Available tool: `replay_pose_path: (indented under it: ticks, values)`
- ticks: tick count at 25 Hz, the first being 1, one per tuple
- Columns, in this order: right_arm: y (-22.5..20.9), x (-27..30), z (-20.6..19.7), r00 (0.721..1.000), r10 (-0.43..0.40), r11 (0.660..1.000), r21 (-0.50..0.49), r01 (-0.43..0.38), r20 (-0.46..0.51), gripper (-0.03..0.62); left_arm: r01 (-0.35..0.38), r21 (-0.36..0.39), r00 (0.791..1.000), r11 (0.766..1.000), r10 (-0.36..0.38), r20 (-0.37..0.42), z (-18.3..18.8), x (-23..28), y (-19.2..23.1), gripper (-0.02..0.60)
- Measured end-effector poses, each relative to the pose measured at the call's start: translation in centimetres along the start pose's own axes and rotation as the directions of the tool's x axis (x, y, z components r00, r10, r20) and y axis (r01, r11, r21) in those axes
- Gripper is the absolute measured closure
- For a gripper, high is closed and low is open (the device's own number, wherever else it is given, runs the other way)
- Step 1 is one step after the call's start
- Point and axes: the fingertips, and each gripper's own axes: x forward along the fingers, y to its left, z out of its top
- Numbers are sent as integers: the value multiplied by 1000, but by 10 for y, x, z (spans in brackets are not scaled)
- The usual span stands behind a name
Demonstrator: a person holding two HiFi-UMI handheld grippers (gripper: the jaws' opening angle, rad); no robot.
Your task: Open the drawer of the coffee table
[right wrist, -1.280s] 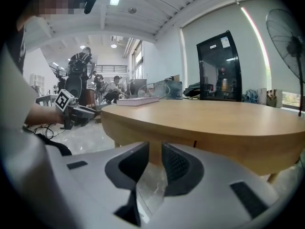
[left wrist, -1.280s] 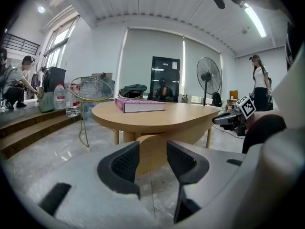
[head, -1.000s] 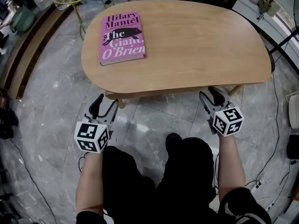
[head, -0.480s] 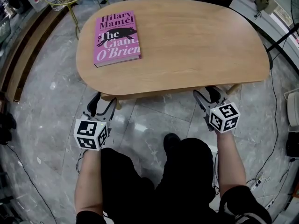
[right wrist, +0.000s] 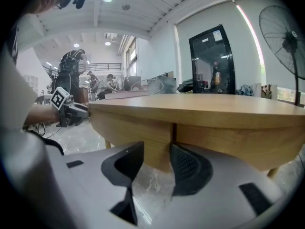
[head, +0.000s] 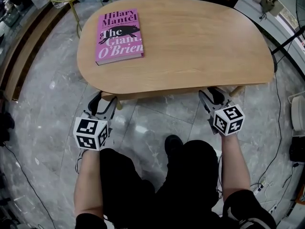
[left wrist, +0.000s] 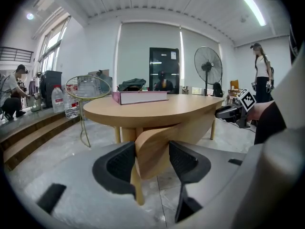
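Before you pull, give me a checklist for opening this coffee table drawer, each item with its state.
1. Left gripper straddles the drawer front's left end: ok, jaws closing.
2. Right gripper straddles its right end: ok, jaws closing.
3. Pads pressing firmly on the wood: cannot tell.
4. Drawer front pulled out: not ok, it sits under the tabletop.
5. Book lies well back from the near edge: ok.

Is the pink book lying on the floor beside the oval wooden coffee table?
No, the pink book lies flat on top of the oval wooden coffee table, near its left end.
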Motion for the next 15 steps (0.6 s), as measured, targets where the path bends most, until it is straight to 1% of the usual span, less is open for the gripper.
replay_pose_path:
  ticks: [2, 7, 10, 13, 15]
  values:
    - [1, -3, -1, 1000, 4, 1000, 5, -4, 1, 437, 5, 3, 1000, 1000, -5, -4, -2, -3, -1, 360]
    - [8, -11, -6, 999, 10, 999, -40, -12, -43, 405, 22, 15, 1000, 1000, -22, -13, -3, -9, -3, 367]
    - [12, -19, -10, 998, 25, 999, -43, -27, -58, 419, 26, 16, 999, 1000, -26, -25, -7, -13, -7, 364]
    - [15, -25, -14, 999, 24, 999, -26, -26, -48, 422, 32, 21, 999, 999, -32, -29, -10, -19, -11, 367]
    - [16, -27, -15, 998, 31, 999, -41, -33, -55, 421, 47, 41, 998, 998, -45, -45, -12, -21, -12, 371]
